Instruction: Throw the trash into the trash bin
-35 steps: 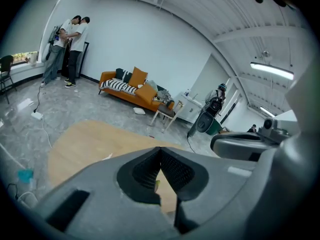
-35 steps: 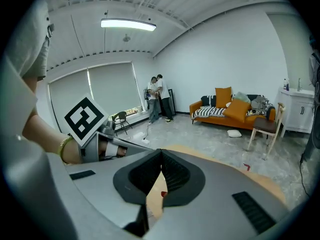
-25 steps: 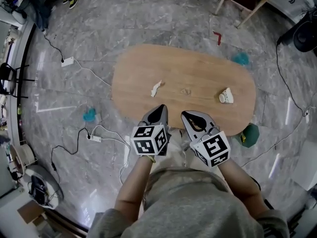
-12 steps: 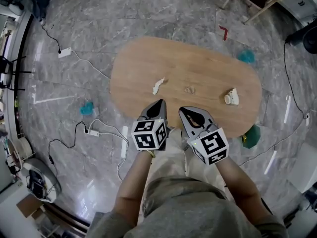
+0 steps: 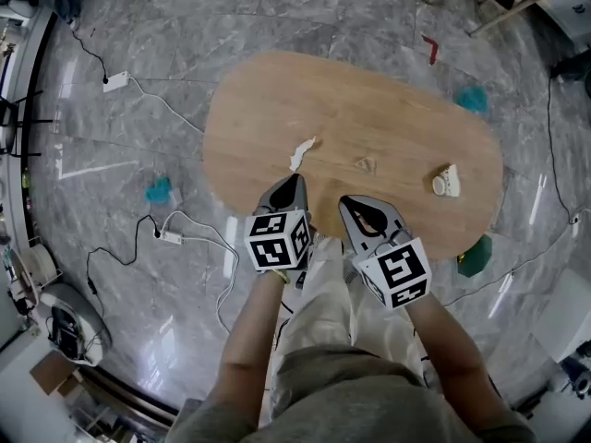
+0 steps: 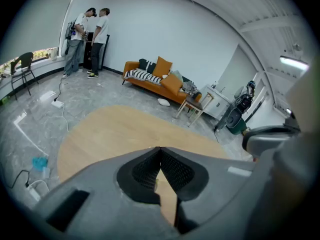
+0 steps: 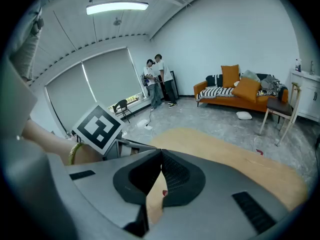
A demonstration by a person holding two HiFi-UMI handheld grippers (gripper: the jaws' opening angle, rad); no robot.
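Three bits of trash lie on the oval wooden table (image 5: 259,90): a crumpled white paper scrap (image 5: 301,153), a small clear wrapper (image 5: 367,165) and a crushed white cup (image 5: 446,182). My left gripper (image 5: 294,181) hovers at the table's near edge, just short of the paper scrap, shut and empty. My right gripper (image 5: 350,205) is beside it, also shut and empty. The left gripper view shows the left gripper (image 6: 160,149) with its jaws meeting above the table (image 6: 110,134). The right gripper (image 7: 161,151) is likewise shut in the right gripper view.
A green bin-like container (image 5: 473,257) stands on the floor by the table's right near edge. Cables and a power strip (image 5: 171,236) run over the marble floor at the left. Teal scraps (image 5: 159,190) and a red piece (image 5: 430,48) lie on the floor. An orange sofa (image 6: 155,76) and two people (image 6: 87,39) are far off.
Both grippers have sunk towards the table's near edge and stayed shut. The left one's tip now sits closer to the white paper scrap. The head view has shifted a little.
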